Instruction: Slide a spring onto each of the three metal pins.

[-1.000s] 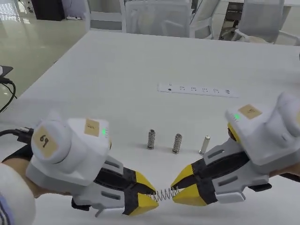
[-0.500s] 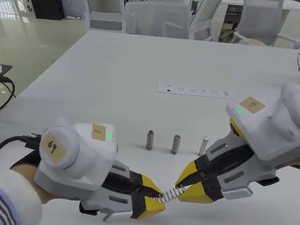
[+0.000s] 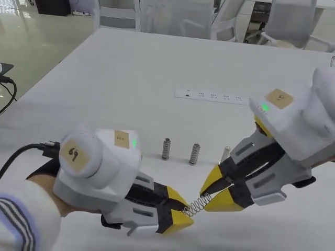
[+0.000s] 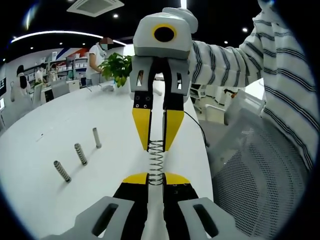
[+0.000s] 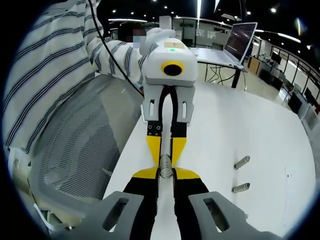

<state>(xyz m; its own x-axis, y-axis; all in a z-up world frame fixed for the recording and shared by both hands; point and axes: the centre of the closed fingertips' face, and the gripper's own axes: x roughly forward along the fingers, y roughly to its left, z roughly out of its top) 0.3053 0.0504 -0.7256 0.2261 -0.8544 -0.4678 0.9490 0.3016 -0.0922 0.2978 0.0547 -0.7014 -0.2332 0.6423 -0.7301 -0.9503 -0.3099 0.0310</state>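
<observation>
Head view: the left tool (image 3: 183, 218) and the right tool (image 3: 210, 194) each pinch one end of the spring (image 3: 198, 205), which is stretched between their tips.
Left gripper view: a bare pin (image 4: 96, 137) stands on the desk (image 4: 112, 132), ahead and left of the tips.
Right gripper view: the spring lies straight ahead.

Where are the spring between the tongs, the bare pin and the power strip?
held spring (image 3: 198, 205): head view, on its middle coils.
bare pin (image 3: 225, 155): head view, on its shaft.
power strip (image 3: 212, 96): head view, on its top face.
</observation>
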